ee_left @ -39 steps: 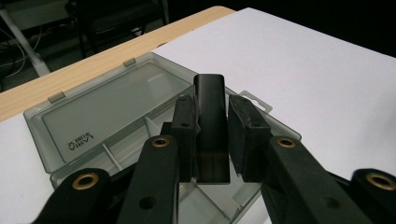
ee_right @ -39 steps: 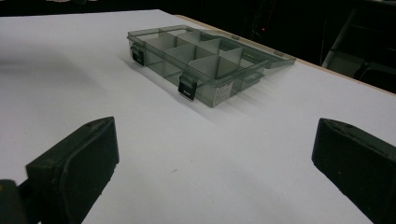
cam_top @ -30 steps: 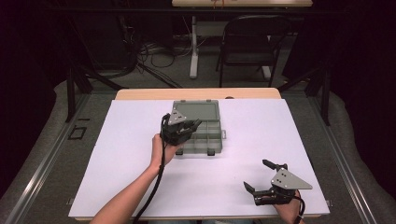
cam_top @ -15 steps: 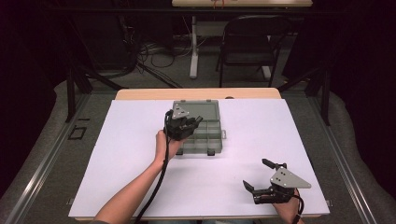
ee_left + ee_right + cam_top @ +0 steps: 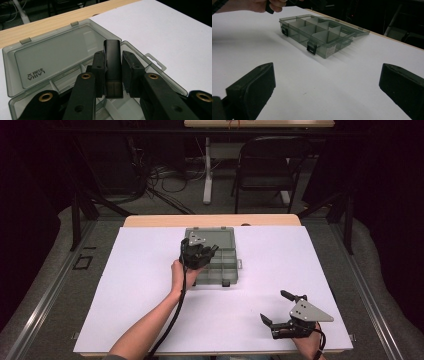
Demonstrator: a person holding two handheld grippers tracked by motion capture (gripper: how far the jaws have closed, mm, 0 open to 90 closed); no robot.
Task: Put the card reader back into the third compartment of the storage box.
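Observation:
A smoky clear compartment box (image 5: 225, 276) lies open on the white table, its lid (image 5: 216, 236) folded flat toward the far side. My left gripper (image 5: 201, 253) hovers over the box's left half, shut on a small black oblong block (image 5: 113, 67) that stands upright between the pads (image 5: 130, 65). Below the block I see the dividers (image 5: 82, 67) of the compartments. At the near right corner of the table rests my right gripper (image 5: 273, 307), jaws wide apart with nothing between them. From the right gripper (image 5: 327, 82) view, the box (image 5: 319, 32) sits farther off with its two black latches facing me.
White sheet (image 5: 130, 290) covers the table; a wooden strip (image 5: 150, 221) shows along the far edge. A folding chair (image 5: 265, 165) and cables stand beyond the table. The person's left hand (image 5: 262, 5) shows at the top of the right gripper view.
My left gripper with the block has moved a little to the right and lower over the box. The right gripper has stayed in place.

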